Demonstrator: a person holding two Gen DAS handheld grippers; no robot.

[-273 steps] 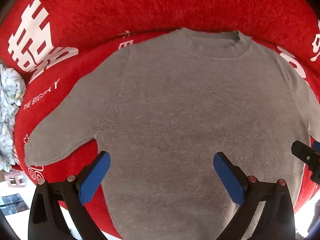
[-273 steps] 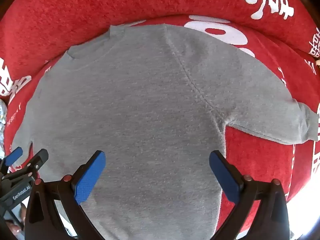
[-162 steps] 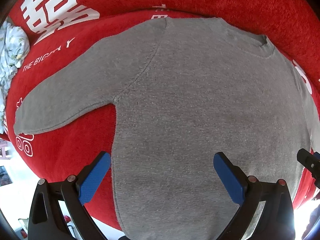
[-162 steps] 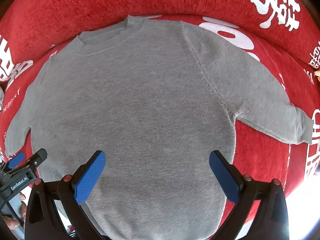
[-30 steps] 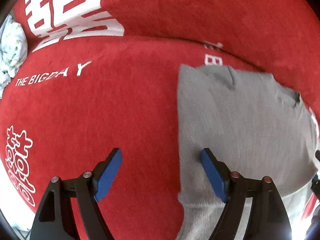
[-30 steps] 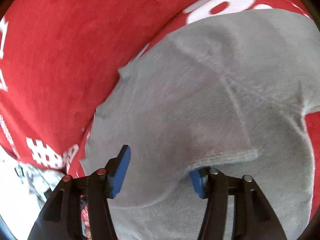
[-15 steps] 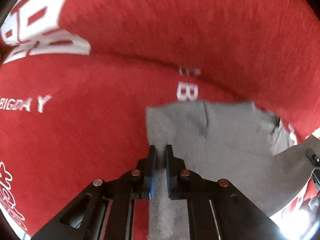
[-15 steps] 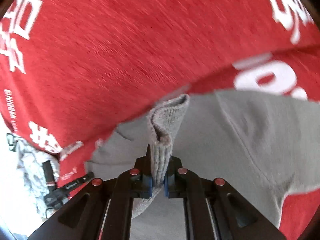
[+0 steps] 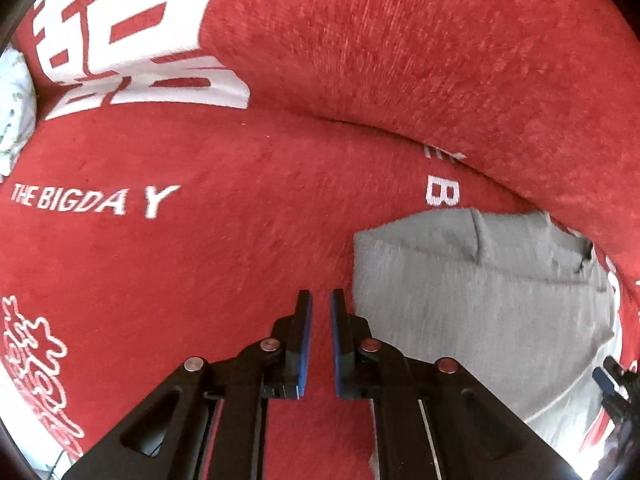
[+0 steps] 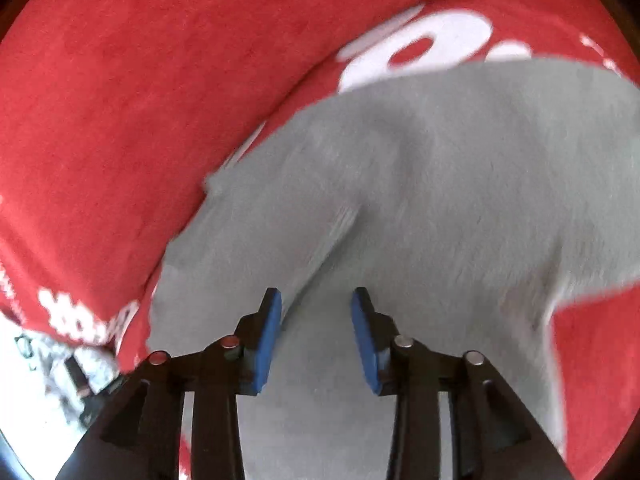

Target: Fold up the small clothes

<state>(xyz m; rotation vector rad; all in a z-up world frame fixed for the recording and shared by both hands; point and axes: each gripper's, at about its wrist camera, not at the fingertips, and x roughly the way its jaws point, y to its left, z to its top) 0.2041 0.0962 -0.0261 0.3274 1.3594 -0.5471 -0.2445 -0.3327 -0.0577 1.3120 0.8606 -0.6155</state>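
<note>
The grey sweater [image 9: 480, 288] lies partly folded on the red blanket, at the right in the left wrist view. My left gripper [image 9: 321, 300] hangs over bare red cloth just left of the sweater's edge, its jaws shut with nothing between them. In the right wrist view the sweater [image 10: 440, 180] fills the middle and right. My right gripper [image 10: 316, 300] hovers over it, jaws opening, with only flat cloth below and nothing pinched. A raised crease runs up from between its pads. The right gripper's tip [image 9: 612, 384] shows at the left wrist view's right edge.
A red plush blanket [image 9: 200, 260] with white lettering covers the seat and the backrest behind it [image 10: 120, 120]. A pale floral cloth [image 9: 12, 92] lies at the far left. The blanket's front edge drops off at the lower left [image 10: 60, 360].
Both grippers were shut on sweater folds half a second ago. The left one has let go and moved left off the sweater. The right one has released its fold and spread its jaws.
</note>
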